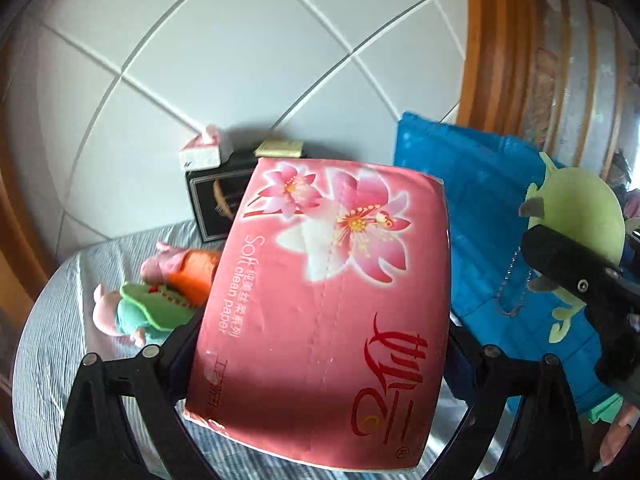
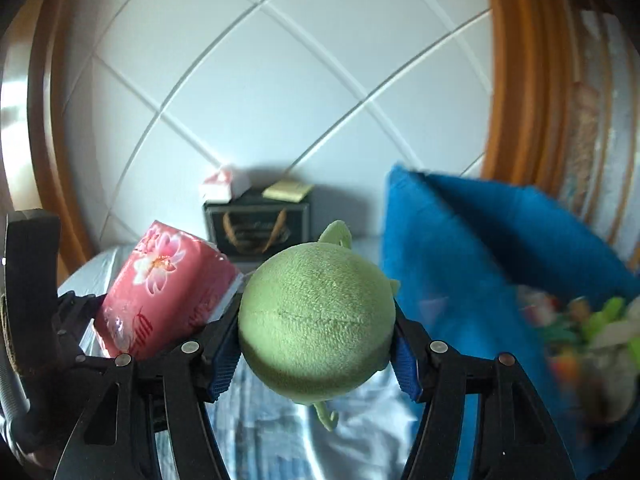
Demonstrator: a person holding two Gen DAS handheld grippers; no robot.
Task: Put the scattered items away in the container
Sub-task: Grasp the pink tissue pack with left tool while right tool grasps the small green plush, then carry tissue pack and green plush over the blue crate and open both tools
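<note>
left gripper (image 1: 320, 344): we pinch the tissue pack (image 1: 332, 300) | right gripper (image 2: 318, 356): we pinch the green plush (image 2: 316, 320) | blue bag (image 2: 500, 260) just right

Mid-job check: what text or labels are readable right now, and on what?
"Soft clean paper": pink tissue pack, white lettering along its edge.
Large red Chinese brand characters and small white Chinese print on the same pack: not legible to me.
Black box behind: gold script too blurred.
Green plush ball: no text.

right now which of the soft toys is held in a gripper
The round green plush toy, clamped in the right gripper. The pink pig toys lie loose on the striped bedsheet.
</note>
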